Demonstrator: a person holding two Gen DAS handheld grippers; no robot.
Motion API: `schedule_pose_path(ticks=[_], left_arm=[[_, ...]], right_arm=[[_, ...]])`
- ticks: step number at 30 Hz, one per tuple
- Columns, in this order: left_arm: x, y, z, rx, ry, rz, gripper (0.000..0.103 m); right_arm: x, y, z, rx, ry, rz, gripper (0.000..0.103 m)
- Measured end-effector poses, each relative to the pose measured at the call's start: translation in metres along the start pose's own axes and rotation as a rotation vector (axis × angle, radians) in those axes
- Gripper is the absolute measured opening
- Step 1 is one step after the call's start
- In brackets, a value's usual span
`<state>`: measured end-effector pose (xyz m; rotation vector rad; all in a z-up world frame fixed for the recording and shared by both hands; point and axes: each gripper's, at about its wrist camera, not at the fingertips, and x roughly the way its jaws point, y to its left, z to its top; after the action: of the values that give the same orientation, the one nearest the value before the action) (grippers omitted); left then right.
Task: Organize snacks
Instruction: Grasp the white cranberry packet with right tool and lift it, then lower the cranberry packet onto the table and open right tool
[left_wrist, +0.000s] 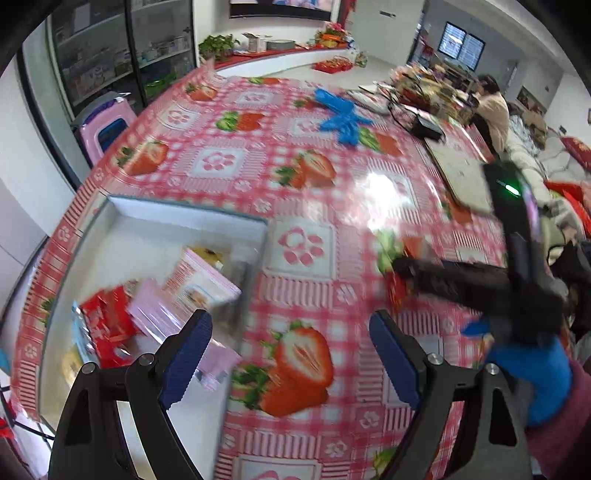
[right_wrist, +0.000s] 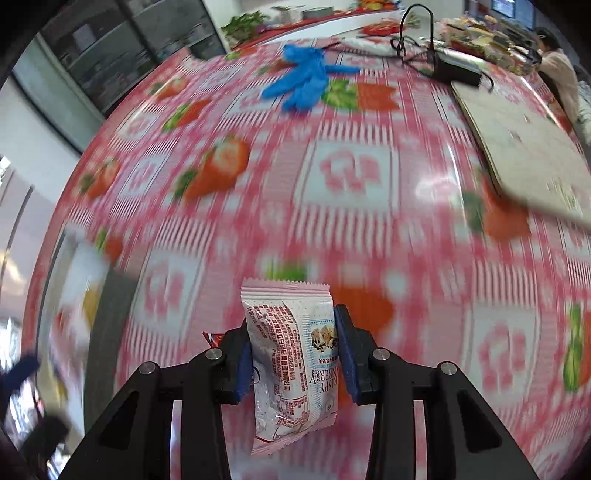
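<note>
The pink-and-white snack packet (right_wrist: 291, 354) stands upright between the blue pads of the right tongs (right_wrist: 293, 356), clamped on both flanks, its crimped top edge pointing away from the camera and its printed back facing left; behind the left pad a sliver of a red wrapper (right_wrist: 211, 338) peeks out, though whether it is held too I cannot tell; beneath the packet lies the worktop (right_wrist: 369, 229), covered in a pink checked cloth with strawberries and flowers, much blurred in this view. The left tongs (left_wrist: 291, 354) stand wide apart with nothing between them, hanging over the cloth beside the near corner of a shallow white tray (left_wrist: 184, 214); in the tray lie pink packets (left_wrist: 201, 280), a red packet (left_wrist: 107, 325) and something yellow, too smeared to name. In the left wrist view the right tongs (left_wrist: 402, 271) show as a dark shape at the right, held by a hand in a blue glove (left_wrist: 532, 376) with a dark red sleeve. Farther back on the cloth rest loose blue gloves (right_wrist: 306, 81), a black box with a cable (right_wrist: 456, 72), and a flat pale board (right_wrist: 524, 147); a person (left_wrist: 493, 110) sits at the far end.
</note>
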<state>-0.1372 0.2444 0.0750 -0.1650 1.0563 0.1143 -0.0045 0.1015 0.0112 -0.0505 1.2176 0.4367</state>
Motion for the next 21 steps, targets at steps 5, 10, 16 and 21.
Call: schedule_pose_path(ticks=[5, 10, 16, 21], left_arm=[[0.008, -0.016, -0.023, 0.042, 0.011, 0.014, 0.09], [0.01, -0.032, -0.036, 0.095, -0.014, 0.035, 0.09], [0.003, -0.044, -0.036, 0.159, -0.077, 0.055, 0.09], [0.008, -0.075, -0.032, 0.316, -0.13, 0.04, 0.09]], right_arm=[[-0.032, -0.021, -0.052, -0.037, -0.01, 0.008, 0.063], [-0.058, -0.055, -0.064, 0.062, -0.079, -0.035, 0.073], [-0.065, -0.056, -0.079, 0.091, -0.061, -0.021, 0.073], [-0.051, -0.051, -0.099, 0.069, -0.037, -0.06, 0.073]])
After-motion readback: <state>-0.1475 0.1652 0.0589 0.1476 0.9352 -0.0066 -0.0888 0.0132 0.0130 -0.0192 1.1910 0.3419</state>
